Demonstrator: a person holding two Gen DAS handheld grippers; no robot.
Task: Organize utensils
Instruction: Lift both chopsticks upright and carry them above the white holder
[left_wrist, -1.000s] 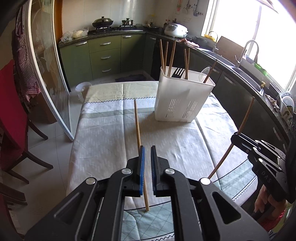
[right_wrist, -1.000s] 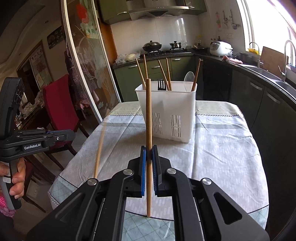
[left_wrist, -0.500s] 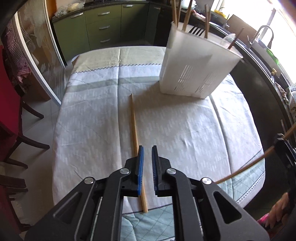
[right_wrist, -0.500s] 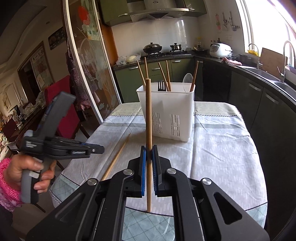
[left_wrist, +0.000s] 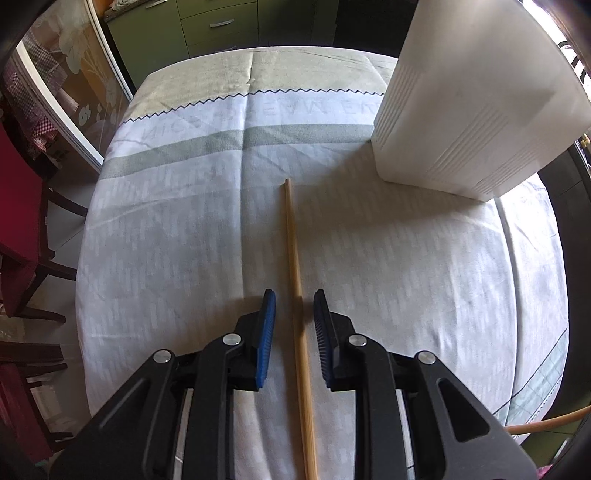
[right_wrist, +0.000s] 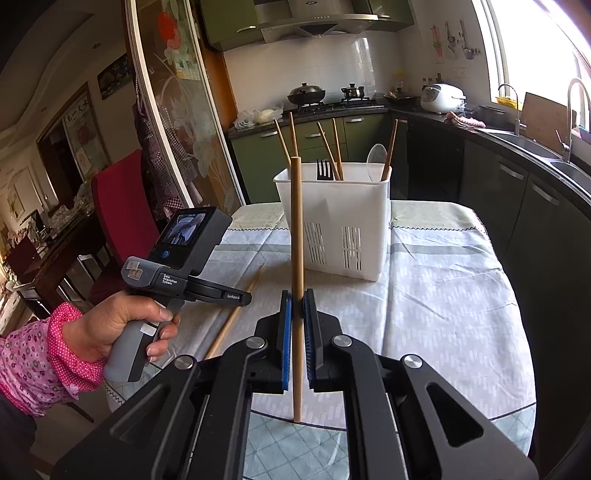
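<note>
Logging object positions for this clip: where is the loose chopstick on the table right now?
In the left wrist view the chopstick lies flat on the tablecloth, between the left gripper's open fingers, its far tip near the white utensil holder.

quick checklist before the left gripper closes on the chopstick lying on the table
1. Loose chopstick lies flat on the tablecloth: ok.
2. Left gripper has just been opening; its jaws straddle the chopstick and the pads do not press it: ok.
3. Chopstick centred in the gap: ok, roughly midway.
4. Fingertips low enough to pinch rather than skim: cannot tell.
5. Right gripper shut on its own upright chopstick, out of the way: ok.
6. White utensil holder upright with room inside: ok.
</note>
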